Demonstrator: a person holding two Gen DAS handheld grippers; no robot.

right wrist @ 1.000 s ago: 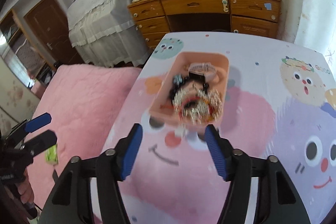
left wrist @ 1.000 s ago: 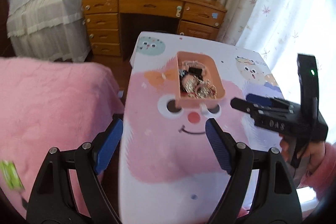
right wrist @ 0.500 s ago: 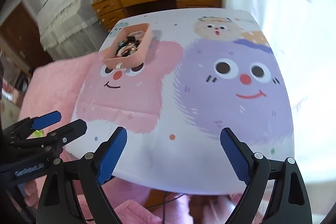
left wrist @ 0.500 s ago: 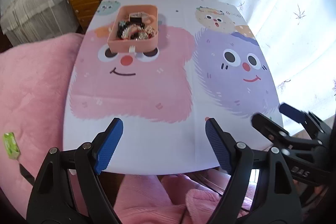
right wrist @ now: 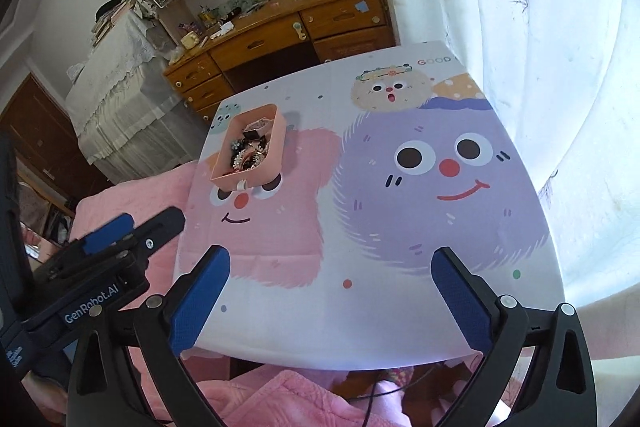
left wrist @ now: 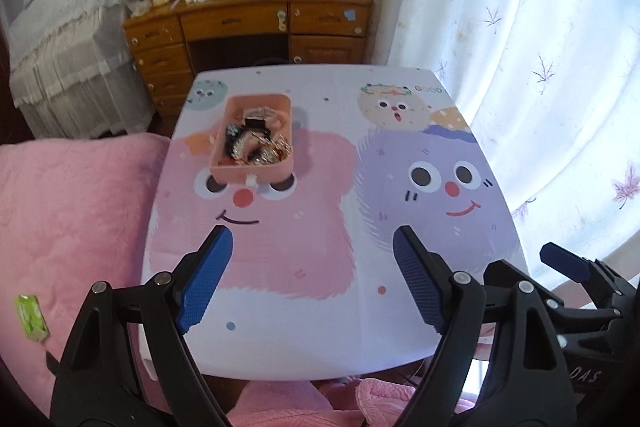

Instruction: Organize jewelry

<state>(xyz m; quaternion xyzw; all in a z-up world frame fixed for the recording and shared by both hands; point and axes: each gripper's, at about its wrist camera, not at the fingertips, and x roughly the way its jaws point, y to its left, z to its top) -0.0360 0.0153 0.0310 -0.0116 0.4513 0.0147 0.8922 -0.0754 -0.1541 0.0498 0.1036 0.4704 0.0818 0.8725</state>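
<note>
Okay, I've got both claws spread wide with nothing between them, left claw (left wrist: 308, 275) and right claw (right wrist: 330, 301) hovering at the near edge of the desk (left wrist: 320, 327). The pink tray (left wrist: 253, 143) heaped with jewelry (left wrist: 256, 147) sits far-left on the desk, well apart from both.

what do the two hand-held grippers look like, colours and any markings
Both match. The left hand-held gripper and the right hand-held gripper have black plastic frames with silver rivets, and each finger ends in a blue ribbed pad. From the right view, the left one's body carries white "GenRobot.AI" lettering. From the left view, the right one's side shows partial white letters. No cable on either is visible.
</note>
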